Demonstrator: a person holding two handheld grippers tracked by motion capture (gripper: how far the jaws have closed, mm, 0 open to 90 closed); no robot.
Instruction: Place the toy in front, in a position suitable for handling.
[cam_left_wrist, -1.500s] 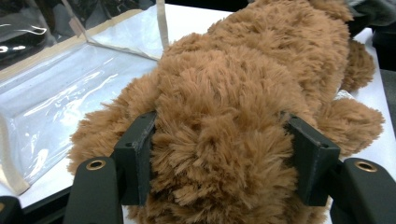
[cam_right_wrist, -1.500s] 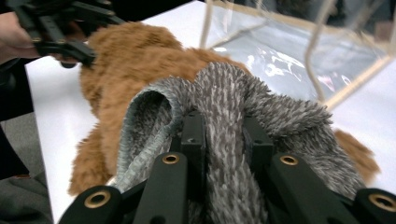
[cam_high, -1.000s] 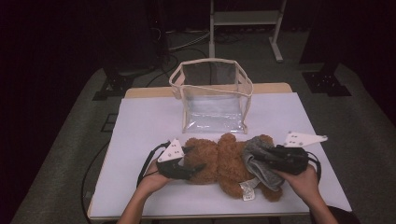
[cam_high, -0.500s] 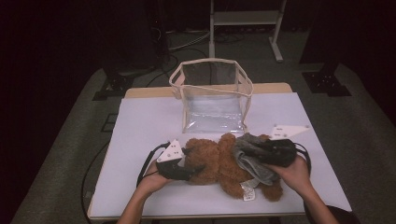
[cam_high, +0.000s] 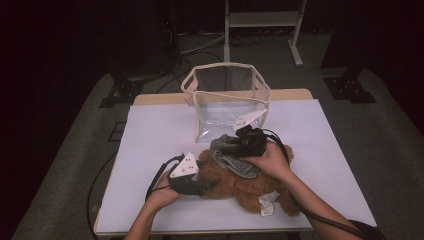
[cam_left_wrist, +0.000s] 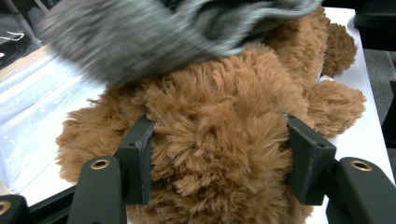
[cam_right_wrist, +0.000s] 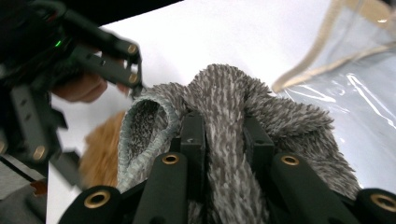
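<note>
The left hand-held gripper (cam_high: 207, 186), at seven o'clock on the desk (cam_high: 150, 135), has just been closing its jaws and now squeezes the brown plush bear (cam_high: 245, 187) between its pads. One bear lies flat at the desk's six o'clock, long axis running left to right, its tagged end toward five o'clock. The right hand-held gripper (cam_high: 225, 145) pinches one grey fuzzy cloth (cam_high: 232, 162) narrowly, pointing toward nine o'clock. One clear bag (cam_high: 227, 107) stands upright at twelve o'clock, mouth up.
</note>
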